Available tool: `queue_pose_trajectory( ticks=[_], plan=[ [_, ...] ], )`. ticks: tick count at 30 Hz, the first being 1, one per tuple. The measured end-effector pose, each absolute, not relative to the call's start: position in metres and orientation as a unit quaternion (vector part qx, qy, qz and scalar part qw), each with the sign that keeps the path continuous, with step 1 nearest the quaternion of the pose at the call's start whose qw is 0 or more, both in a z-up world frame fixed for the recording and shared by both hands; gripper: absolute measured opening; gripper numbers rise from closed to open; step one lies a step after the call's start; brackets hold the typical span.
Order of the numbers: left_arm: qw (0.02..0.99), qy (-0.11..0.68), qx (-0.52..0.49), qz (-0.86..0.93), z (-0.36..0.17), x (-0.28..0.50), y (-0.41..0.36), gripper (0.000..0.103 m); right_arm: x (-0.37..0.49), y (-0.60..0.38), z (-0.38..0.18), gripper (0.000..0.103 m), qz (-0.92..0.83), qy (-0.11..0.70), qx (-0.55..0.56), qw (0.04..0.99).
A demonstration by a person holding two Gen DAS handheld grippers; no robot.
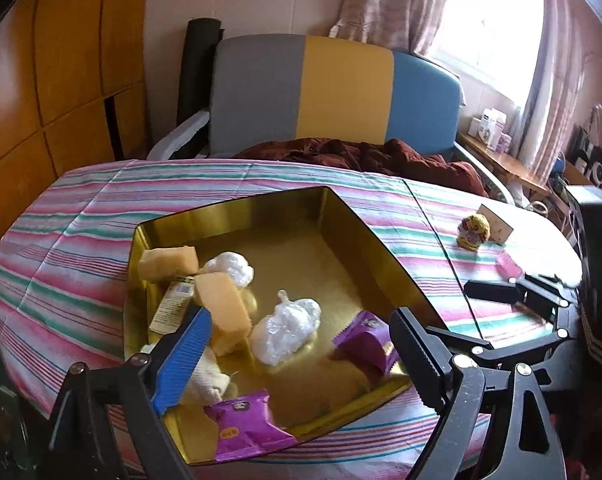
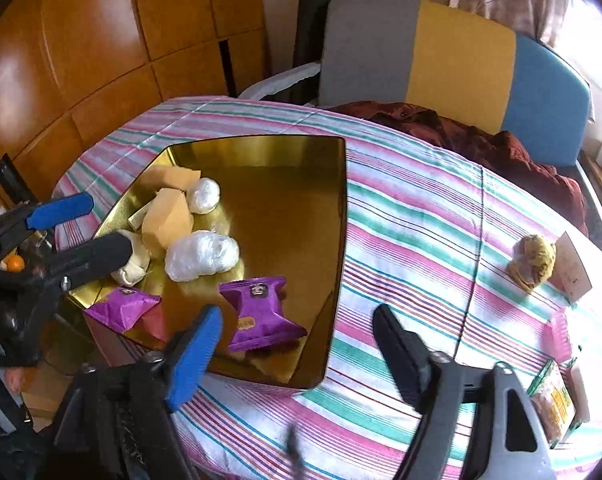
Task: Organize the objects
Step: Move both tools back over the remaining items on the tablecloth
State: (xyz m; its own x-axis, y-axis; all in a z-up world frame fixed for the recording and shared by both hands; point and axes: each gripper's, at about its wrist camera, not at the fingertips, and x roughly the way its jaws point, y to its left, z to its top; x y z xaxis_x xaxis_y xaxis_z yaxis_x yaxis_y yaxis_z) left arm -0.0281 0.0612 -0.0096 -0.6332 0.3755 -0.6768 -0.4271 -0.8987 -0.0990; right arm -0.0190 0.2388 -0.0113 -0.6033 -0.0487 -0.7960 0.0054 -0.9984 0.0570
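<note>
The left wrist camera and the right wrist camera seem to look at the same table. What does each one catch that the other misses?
Only the left view shows the bright window and the shelf of small boxes beneath it. Only the right view shows an orange packet at the table's edge and an orange fruit beyond the left gripper. Both show the gold tin holding purple packets, and the yellow toy.

Beyond the right hand-held gripper (image 2: pixel 297 340), a green-edged snack packet (image 2: pixel 553 404) runs off the edge, its print too blurred to read.
</note>
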Motion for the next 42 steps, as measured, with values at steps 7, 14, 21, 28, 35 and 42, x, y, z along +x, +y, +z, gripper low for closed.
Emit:
queue_pose_trajectory(
  ticks=[7, 14, 21, 28, 35, 42],
  plan=[
    [0.239, 0.055, -0.369, 0.896, -0.012, -0.019, 0.078, 0.093, -0.013, 0.254, -0.012, 0.083, -0.898, -0.040, 0.439, -0.009],
    [0.260, 0.069, -0.377, 0.886, -0.017, -0.012, 0.091, 0.093, -0.006, 0.274, -0.015, 0.083, -0.894, -0.049, 0.445, -0.034],
    [0.280, 0.071, -0.380, 0.879, -0.020, -0.009, 0.098, 0.093, 0.000, 0.316, -0.028, 0.083, -0.876, -0.083, 0.468, -0.080],
    [0.287, 0.071, -0.385, 0.875, -0.023, -0.010, 0.102, 0.093, 0.022, 0.390, -0.029, 0.083, -0.854, -0.150, 0.471, -0.162],
    [0.298, 0.072, -0.391, 0.868, -0.025, -0.011, 0.111, 0.094, 0.060, 0.479, -0.033, 0.083, -0.813, -0.240, 0.471, -0.245],
    [0.305, 0.077, -0.399, 0.861, -0.030, -0.012, 0.117, 0.093, 0.080, 0.557, -0.063, 0.083, -0.753, -0.387, 0.467, -0.257]
  ],
)
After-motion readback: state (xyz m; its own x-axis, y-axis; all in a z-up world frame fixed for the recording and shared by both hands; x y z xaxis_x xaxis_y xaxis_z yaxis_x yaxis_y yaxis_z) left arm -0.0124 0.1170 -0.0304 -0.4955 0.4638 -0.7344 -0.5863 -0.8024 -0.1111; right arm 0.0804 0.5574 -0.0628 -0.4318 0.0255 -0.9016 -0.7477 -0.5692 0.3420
